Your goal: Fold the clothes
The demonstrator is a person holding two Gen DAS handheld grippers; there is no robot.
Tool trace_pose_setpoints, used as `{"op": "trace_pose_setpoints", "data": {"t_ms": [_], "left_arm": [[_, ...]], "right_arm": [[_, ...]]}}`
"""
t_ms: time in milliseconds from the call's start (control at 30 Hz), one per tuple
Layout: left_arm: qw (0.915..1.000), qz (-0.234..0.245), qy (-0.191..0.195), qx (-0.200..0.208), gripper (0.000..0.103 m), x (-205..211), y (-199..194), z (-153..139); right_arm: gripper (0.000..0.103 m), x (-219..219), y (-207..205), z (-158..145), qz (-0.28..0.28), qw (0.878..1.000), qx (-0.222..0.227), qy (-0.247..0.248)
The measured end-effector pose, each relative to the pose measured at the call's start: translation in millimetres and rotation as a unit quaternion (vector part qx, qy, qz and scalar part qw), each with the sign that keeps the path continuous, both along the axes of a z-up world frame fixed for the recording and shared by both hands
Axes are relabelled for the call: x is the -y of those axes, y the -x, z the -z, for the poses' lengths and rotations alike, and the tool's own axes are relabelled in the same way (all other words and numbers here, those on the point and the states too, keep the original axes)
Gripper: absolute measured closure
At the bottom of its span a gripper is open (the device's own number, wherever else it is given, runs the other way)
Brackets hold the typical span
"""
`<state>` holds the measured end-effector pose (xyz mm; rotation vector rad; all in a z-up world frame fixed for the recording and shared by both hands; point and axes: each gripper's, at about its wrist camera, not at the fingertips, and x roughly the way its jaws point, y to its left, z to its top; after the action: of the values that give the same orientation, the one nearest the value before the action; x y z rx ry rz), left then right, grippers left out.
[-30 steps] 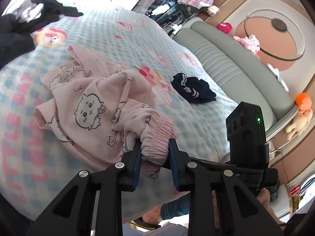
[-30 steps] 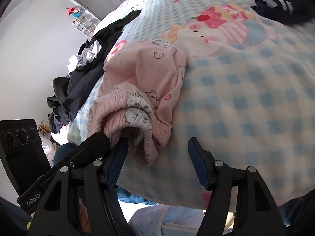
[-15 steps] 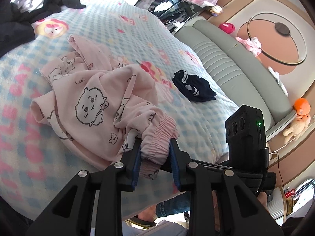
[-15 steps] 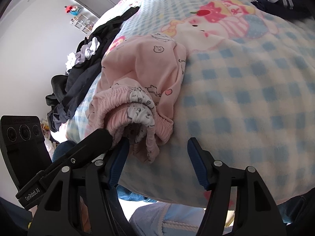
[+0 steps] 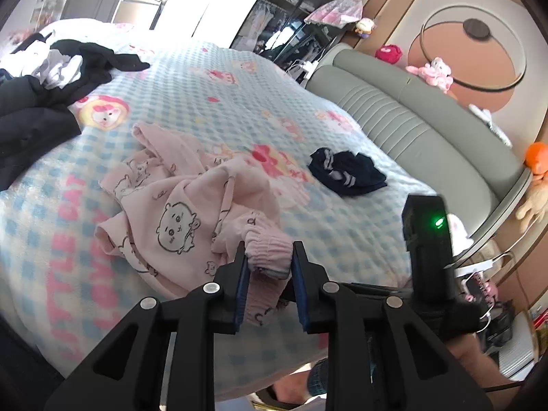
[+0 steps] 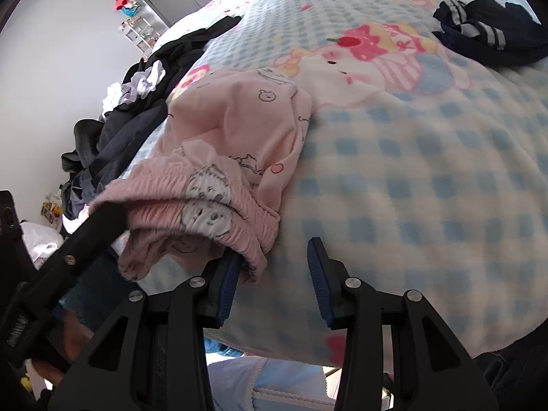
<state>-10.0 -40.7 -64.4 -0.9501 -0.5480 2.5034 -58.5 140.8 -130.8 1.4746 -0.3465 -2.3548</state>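
Observation:
Crumpled pink pajama pants (image 5: 178,205) with cartoon prints lie on the blue checked bed blanket (image 5: 212,102). My left gripper (image 5: 269,267) is shut on the pants' elastic waistband (image 5: 270,251) near the bed's front edge. In the right wrist view the pants (image 6: 239,130) bunch at the left, with the waistband (image 6: 205,202) in front. My right gripper (image 6: 274,267) is open, its left finger touching the waistband's lower edge, its right finger over bare blanket (image 6: 428,188). The left gripper's arm (image 6: 68,250) shows at the left there.
A dark pile of clothes (image 5: 41,96) lies at the bed's far left, also in the right wrist view (image 6: 137,102). A navy striped garment (image 5: 346,171) lies to the right (image 6: 486,37). A grey padded headboard (image 5: 411,126) with plush toys runs along the right.
The right gripper has moved left toward the waistband and narrowed slightly. The left gripper keeps its hold and has pulled back a little, so more of the bed shows.

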Motion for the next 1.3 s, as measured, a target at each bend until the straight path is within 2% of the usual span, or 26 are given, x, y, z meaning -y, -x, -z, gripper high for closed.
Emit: {"op": "trace_pose_setpoints", "data": {"t_ms": [100, 233, 367, 467, 533, 633, 700, 833, 933, 967, 1033, 1100, 1133, 1167, 1267, 1300], "left_arm": [[0.9999, -0.003, 0.012, -0.009, 0.081, -0.2, -2.2, -8.8], [0.9999, -0.004, 0.016, -0.004, 0.081, -0.1, -0.6, -6.6], [0.9989, 0.012, -0.015, 0.044, 0.080, 3.3, 8.4, 15.6], [0.9944, 0.035, -0.035, 0.094, 0.072, 0.6, 19.5, 34.2], [0.9935, 0.045, -0.019, 0.102, 0.071, -8.3, 21.7, 40.4], [0.9950, 0.040, 0.046, 0.079, 0.079, -23.9, 17.6, 34.3], [0.9957, 0.036, 0.058, 0.063, 0.080, -28.0, 14.1, 24.8], [0.9979, 0.026, 0.056, 0.018, 0.082, -24.3, 13.8, -10.5], [0.9988, 0.026, 0.040, -0.014, 0.082, -18.5, 13.0, -39.8], [0.9987, 0.028, 0.033, -0.025, 0.082, -17.3, 12.1, -49.0], [0.9982, 0.038, 0.025, -0.039, 0.082, -19.5, 6.9, -61.4], [0.9974, 0.050, 0.016, -0.050, 0.082, -22.5, 1.0, -68.9], [0.9969, 0.056, 0.012, -0.054, 0.082, -24.3, -2.1, -70.3], [0.9964, 0.062, 0.015, -0.056, 0.082, -26.9, -4.2, -69.3], [0.9954, 0.078, 0.020, -0.052, 0.082, -32.6, -7.1, -61.8], [0.9953, 0.083, 0.020, -0.045, 0.082, -33.0, -6.2, -56.5]], "right_arm": [[0.069, 3.1, -2.1, -7.5, 0.001, 0.999, -0.025, -0.043], [0.079, -3.6, -4.4, -25.0, 0.022, 0.997, -0.057, -0.042], [0.081, -10.6, -3.8, -40.9, 0.031, 0.996, -0.077, -0.012], [0.079, -8.1, -0.8, -38.9, 0.010, 0.998, -0.062, 0.021], [0.079, -2.1, -2.6, -34.8, -0.002, 0.998, -0.057, 0.023], [0.079, 1.1, -8.5, -29.9, -0.011, 0.998, -0.048, 0.025], [0.074, 1.3, -8.9, -28.6, -0.012, 0.999, -0.043, 0.025], [0.045, -5.6, -7.0, -21.7, -0.018, 0.999, -0.018, 0.035], [0.044, -2.6, -8.9, -13.9, -0.031, 0.999, -0.004, 0.039], [0.040, 0.0, -9.8, -11.7, -0.034, 0.999, -0.002, 0.038], [0.036, 5.7, -10.5, -8.6, -0.039, 0.998, 0.000, 0.039], [0.036, 10.8, -10.7, -7.4, -0.043, 0.998, -0.001, 0.039], [0.048, 11.5, -11.3, -7.9, -0.045, 0.998, -0.005, 0.040], [0.070, 12.1, -12.0, -9.0, -0.047, 0.998, -0.012, 0.042], [0.083, 5.4, -11.8, -10.6, -0.031, 0.999, -0.025, 0.030], [0.084, 0.5, -10.8, -10.5, -0.021, 0.999, -0.027, 0.025]]}}
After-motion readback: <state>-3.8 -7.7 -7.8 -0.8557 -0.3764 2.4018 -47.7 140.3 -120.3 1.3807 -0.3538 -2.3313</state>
